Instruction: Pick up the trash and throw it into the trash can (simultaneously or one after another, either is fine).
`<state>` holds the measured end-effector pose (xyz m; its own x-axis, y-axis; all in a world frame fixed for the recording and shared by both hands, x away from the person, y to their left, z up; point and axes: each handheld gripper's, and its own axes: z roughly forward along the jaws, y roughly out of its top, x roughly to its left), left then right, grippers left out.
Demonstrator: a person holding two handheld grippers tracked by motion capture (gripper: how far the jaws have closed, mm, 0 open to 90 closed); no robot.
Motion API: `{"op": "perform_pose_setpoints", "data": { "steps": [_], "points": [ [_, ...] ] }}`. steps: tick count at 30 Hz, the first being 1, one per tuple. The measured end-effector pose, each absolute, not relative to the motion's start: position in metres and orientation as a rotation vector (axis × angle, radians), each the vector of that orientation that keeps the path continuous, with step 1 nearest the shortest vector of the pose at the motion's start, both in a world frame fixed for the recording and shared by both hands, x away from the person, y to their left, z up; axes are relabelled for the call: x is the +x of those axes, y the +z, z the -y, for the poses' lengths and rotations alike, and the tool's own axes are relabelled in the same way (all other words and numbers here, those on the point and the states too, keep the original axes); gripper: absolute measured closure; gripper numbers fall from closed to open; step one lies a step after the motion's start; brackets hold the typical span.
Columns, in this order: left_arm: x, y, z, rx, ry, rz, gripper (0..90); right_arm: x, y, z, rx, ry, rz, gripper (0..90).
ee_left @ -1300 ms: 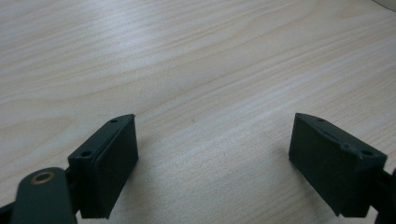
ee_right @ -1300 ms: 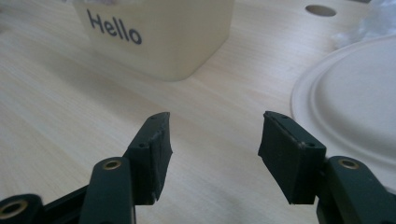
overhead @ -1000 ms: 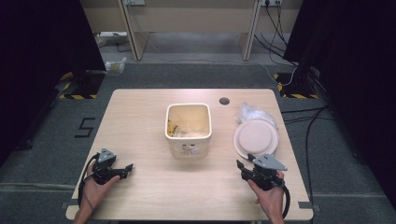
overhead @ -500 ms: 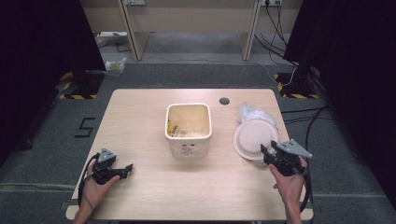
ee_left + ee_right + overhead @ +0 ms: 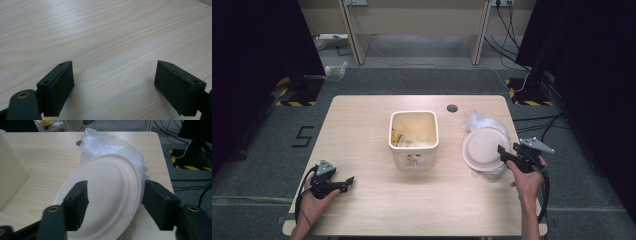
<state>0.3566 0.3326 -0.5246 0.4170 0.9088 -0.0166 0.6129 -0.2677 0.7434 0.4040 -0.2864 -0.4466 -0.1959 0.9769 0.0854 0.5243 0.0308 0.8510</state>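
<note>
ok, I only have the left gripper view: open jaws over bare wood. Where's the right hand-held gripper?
Observer: The right hand-held gripper is at the right edge of a paper plate. Its jaws have just been opening, with the plate's rim between them and not pinched.
Operator: Plate lying flat?
Observer: No, it is tilted, propped on a crumpled clear plastic bag underneath and behind it.
Operator: Anything else close by?
Observer: A square cream bin stands left of the plate, apart from it, open at the top with a few scraps inside.
</note>
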Motion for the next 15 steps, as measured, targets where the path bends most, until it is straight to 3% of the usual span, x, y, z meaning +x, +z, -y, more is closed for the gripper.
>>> {"op": "perform_pose_setpoints", "data": {
  "steps": [1, 5, 11, 13, 15],
  "points": [
    [0.357, -0.525, -0.333, 1.990, 0.553, -1.287, 15.1, 0.408, -0.449, 0.286, 1.531, 1.058, -1.779, 26.2],
    [0.357, -0.525, -0.333, 1.990, 0.554, -1.287, 15.1, 0.415, -0.454, 0.286, 1.561, 1.040, -1.795, 17.8],
    [0.357, -0.525, -0.333, 1.990, 0.553, -1.287, 15.1, 0.425, -0.459, 0.285, 1.584, 1.054, -1.812, 18.2],
    [0.357, -0.525, -0.333, 1.990, 0.553, -1.287, 15.0, 0.430, -0.461, 0.287, 1.586, 1.085, -1.822, 27.0],
    [0.357, -0.525, -0.333, 1.990, 0.553, -1.287, 15.0, 0.432, -0.462, 0.287, 1.589, 1.092, -1.824, 27.3]
  ]
}}
